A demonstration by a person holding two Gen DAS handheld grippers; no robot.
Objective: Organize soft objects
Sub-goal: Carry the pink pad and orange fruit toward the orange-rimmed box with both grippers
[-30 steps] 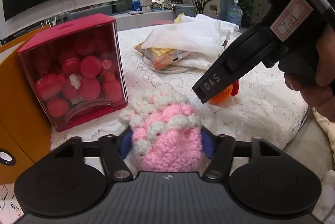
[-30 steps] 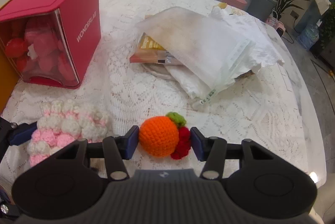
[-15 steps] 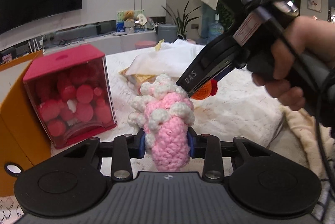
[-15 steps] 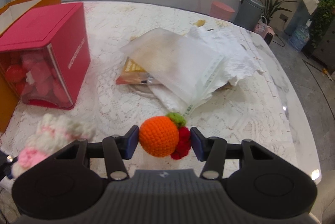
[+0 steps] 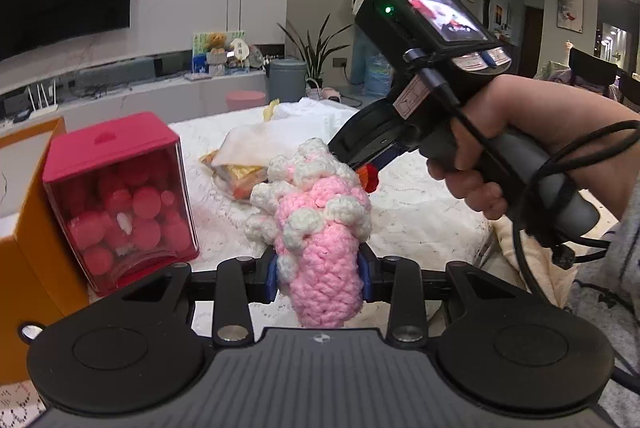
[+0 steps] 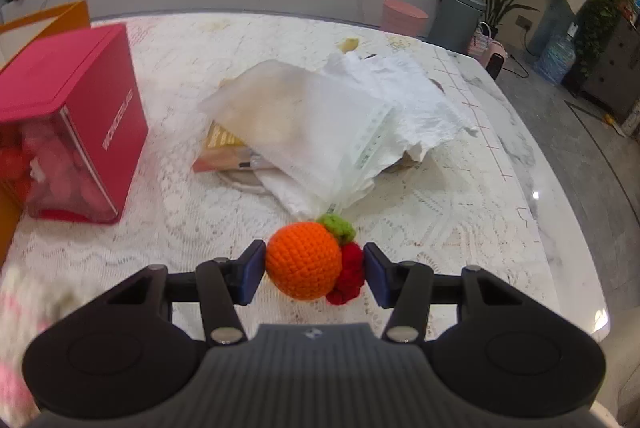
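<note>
My left gripper (image 5: 319, 278) is shut on a pink and white crocheted toy (image 5: 316, 228) and holds it upright, lifted above the lace-covered table (image 5: 420, 204). My right gripper (image 6: 314, 270) is shut on an orange crocheted fruit (image 6: 304, 260) with a green top and red berries, held above the table (image 6: 440, 212). The right gripper's body (image 5: 420, 68) shows in the left wrist view, just behind the pink toy. The pink toy appears as a blur at the lower left of the right wrist view (image 6: 16, 308).
A red box (image 5: 116, 196) with a clear front, full of red and pink balls, stands at the left; it also shows in the right wrist view (image 6: 68, 124). A pile of white cloths over packets (image 6: 332, 124) lies mid-table. An orange box (image 5: 24, 228) borders the left edge.
My left gripper closed on the pink toy and lifted it off the table. My right gripper rose too, carrying the orange fruit higher above the table.
</note>
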